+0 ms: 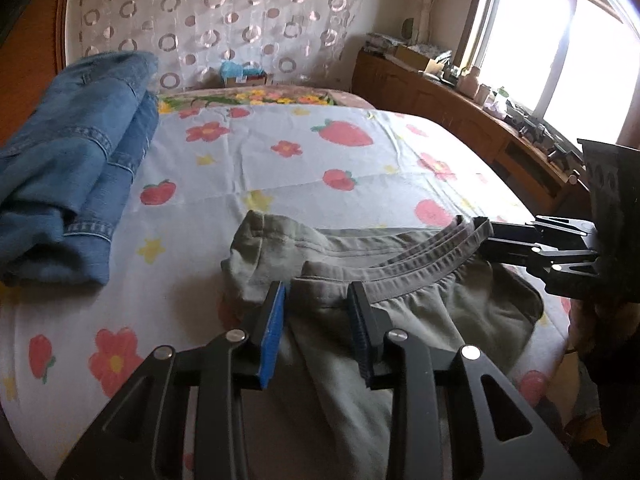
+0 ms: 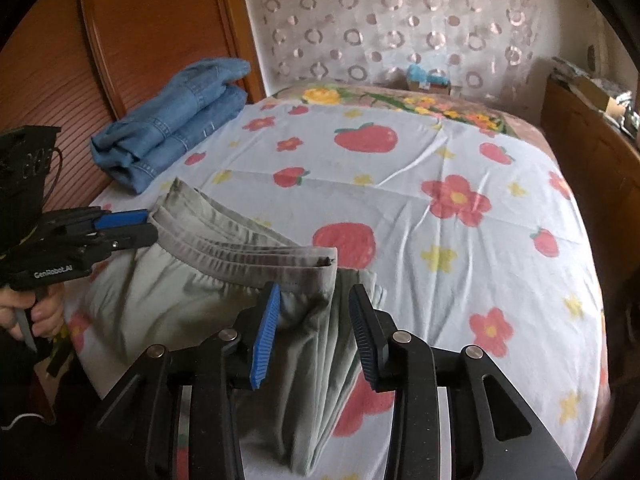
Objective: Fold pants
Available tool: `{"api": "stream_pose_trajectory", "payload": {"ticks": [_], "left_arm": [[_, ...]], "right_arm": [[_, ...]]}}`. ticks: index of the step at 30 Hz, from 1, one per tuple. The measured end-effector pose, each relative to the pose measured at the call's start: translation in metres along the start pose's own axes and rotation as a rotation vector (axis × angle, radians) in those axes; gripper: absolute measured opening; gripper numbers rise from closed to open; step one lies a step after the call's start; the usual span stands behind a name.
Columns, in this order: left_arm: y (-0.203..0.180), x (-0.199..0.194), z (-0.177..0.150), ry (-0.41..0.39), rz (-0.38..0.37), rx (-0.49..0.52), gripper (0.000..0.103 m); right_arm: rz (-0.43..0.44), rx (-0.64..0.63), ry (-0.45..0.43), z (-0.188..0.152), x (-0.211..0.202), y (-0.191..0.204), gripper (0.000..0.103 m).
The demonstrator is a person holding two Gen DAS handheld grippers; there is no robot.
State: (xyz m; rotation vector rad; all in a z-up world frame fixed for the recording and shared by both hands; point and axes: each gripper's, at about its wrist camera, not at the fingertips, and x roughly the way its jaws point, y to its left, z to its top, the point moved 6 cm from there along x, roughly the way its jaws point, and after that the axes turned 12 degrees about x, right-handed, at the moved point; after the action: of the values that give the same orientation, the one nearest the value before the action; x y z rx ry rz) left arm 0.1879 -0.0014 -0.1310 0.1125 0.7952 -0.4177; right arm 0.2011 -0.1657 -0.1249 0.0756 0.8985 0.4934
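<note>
The grey pants (image 1: 400, 280) lie folded on the near part of the bed (image 1: 304, 168), with the waistband stacked in several layers and turned toward the far side. The left gripper (image 1: 316, 300) stands at the left end of the waistband; its jaws are apart, one pad on each side of the fabric corner, and the pads do not seem to press on it. In the right wrist view the right gripper (image 2: 314, 300) stands at the other end of the waistband, where the band ends in a corner. Its jaws are also apart, and the cloth hangs between them without being pinched, as far as the curved view lets me judge. So both claws are released, and the pants rest on the sheet by themselves, just in front of the fingertips and partly between them. A hand (image 2: 28, 312) holds the handle of the left gripper at the left border of that view. Folded jeans (image 2: 172, 124) lie well apart, at the far left edge of the bed, near a wooden panel (image 2: 160, 20).
</note>
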Motion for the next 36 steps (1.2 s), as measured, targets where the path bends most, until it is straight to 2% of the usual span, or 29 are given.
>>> {"api": "stream_pose_trajectory", "payload": {"ticks": [8,11,14,15,16,19,25,31,36], "left_arm": [[-0.002,0.002,0.003,-0.012,-0.008,0.044,0.029],[-0.004,0.003,0.004,-0.008,-0.013,0.065,0.024],[-0.004,-0.002,0.007,-0.019,-0.023,0.074,0.014],[-0.005,-0.004,0.009,-0.027,-0.028,0.079,0.011],[-0.007,-0.008,0.012,-0.034,-0.027,0.09,0.01],[-0.013,-0.02,0.021,-0.069,-0.031,0.109,0.01],[-0.009,-0.032,0.042,-0.145,-0.013,0.089,0.01],[0.0,-0.003,0.045,-0.087,0.019,0.09,0.011],[0.004,0.004,0.037,-0.045,0.012,0.071,0.02]], "right_arm": [[0.044,-0.003,0.03,0.007,0.012,0.001,0.036],[0.056,0.002,0.044,0.008,0.019,0.001,0.035],[0.059,-0.004,0.047,0.008,0.02,0.002,0.023],[0.062,-0.005,0.045,0.008,0.019,0.003,0.016],[0.075,-0.002,0.045,0.008,0.018,0.004,0.012],[0.116,0.0,-0.009,0.012,0.003,0.01,0.01],[0.092,0.014,-0.083,0.024,-0.018,0.012,0.01],[-0.014,0.015,-0.04,0.032,0.005,0.008,0.01],[-0.028,0.018,-0.007,0.027,0.018,0.004,0.01]]}}
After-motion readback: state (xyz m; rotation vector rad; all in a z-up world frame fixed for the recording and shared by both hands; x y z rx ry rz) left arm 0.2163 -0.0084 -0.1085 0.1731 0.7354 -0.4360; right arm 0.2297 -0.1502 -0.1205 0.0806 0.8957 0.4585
